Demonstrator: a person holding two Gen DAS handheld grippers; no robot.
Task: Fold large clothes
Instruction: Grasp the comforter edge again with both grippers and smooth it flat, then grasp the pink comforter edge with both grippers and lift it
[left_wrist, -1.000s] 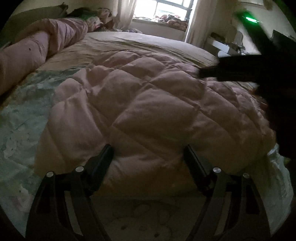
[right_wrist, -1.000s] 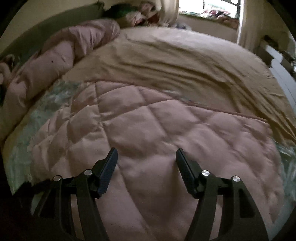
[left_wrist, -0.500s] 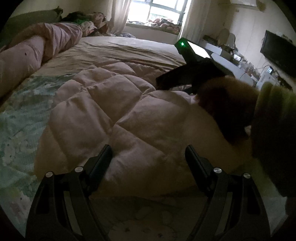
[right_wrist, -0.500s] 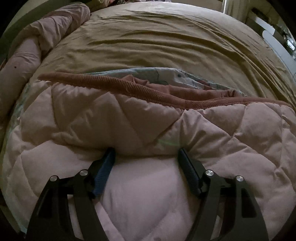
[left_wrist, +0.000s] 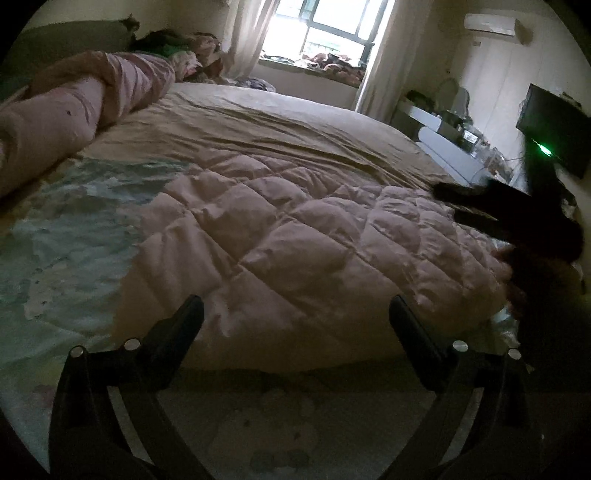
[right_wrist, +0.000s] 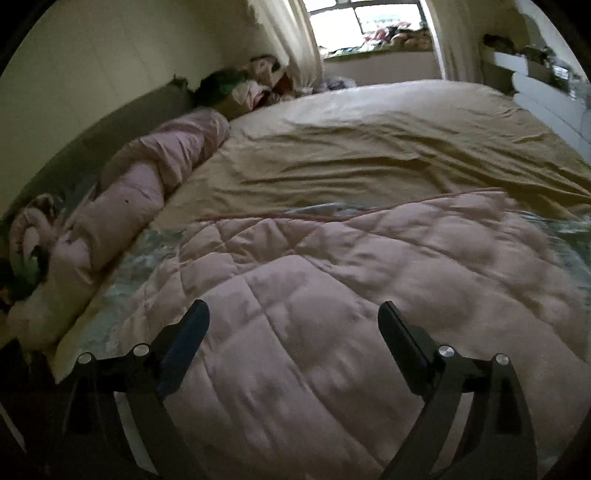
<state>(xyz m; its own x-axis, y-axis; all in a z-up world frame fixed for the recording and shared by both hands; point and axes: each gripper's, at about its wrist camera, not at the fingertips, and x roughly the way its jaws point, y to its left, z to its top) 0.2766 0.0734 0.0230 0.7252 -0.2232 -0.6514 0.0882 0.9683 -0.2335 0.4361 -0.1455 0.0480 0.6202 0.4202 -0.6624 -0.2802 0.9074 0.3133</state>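
Observation:
A pink quilted padded garment (left_wrist: 303, 251) lies folded flat on the bed, on a pale green patterned sheet (left_wrist: 70, 243). My left gripper (left_wrist: 295, 317) hovers just above its near edge, jaws opening wide, nothing pinched between them. In the right wrist view the same pink garment (right_wrist: 351, 314) fills the foreground. My right gripper (right_wrist: 293, 317) hangs over it, its jaws opening too, with only fabric below and none gripped. The right gripper's dark body (left_wrist: 517, 210) with a green light shows at the right of the left wrist view.
A tan bedspread (right_wrist: 388, 147) covers the far half of the bed. A rolled pink duvet (right_wrist: 140, 199) lies along the left side by the wall. Piled clothes (right_wrist: 255, 88) sit near the window (left_wrist: 332, 33). A white desk (left_wrist: 443, 129) and a dark screen (left_wrist: 554, 122) stand at right.
Both grippers spread wider and drew back from the garment. The right gripper let go of the fold and swung away right; the pink garment now lies flat.

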